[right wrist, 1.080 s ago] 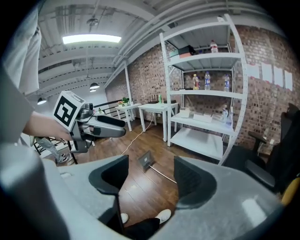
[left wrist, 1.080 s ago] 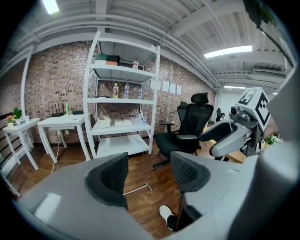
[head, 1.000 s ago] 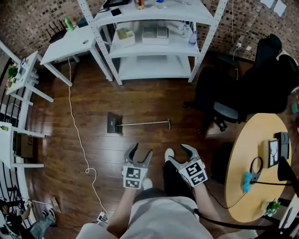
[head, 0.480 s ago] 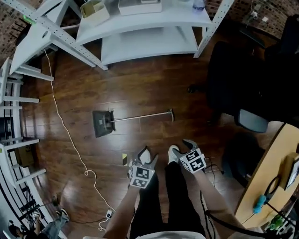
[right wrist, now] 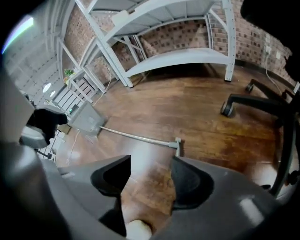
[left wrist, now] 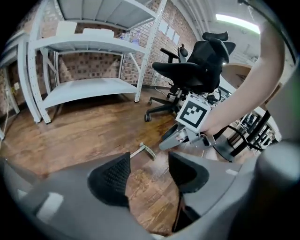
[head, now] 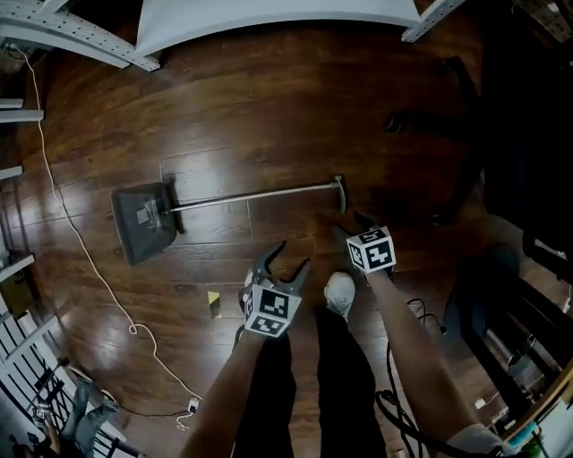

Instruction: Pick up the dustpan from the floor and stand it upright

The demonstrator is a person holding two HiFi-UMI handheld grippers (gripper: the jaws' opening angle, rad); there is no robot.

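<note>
Both tools are empty, and the dustpan (head: 141, 220) lies flat on the wooden floor (head: 269, 107) ahead of them, touched by neither. My left tool (head: 288, 261) has its jaws standing apart, and in the left gripper view (left wrist: 147, 176) I see only bare boards between the pads. The end of the dustpan's handle (left wrist: 146, 151) shows just beyond that gap, and the right tool (left wrist: 171, 138) hangs ahead and to the right of it. My right tool (head: 354, 228) is also parted to a fair gap. In the right gripper view (right wrist: 150, 178) there is nothing between its jaws but floor. The capped end of the handle (right wrist: 178, 144) sits just past its right-hand jaw, near but apart. From there the handle (right wrist: 136, 137) runs away to the left of the tool to the grey pan (right wrist: 86, 119), which lies well off on that side. From the head view the handle (head: 255, 195) lies crosswise ahead of both tools, with the pan beyond the left tool's left side. A white shoe (head: 339, 293) is between the two tools, just behind them. A white cable (head: 81, 259) trails over the floor left of the pan. A white shelving rack (head: 269, 11) stands beyond the dustpan, and a black office chair (left wrist: 197, 70) is off to the right.
</note>
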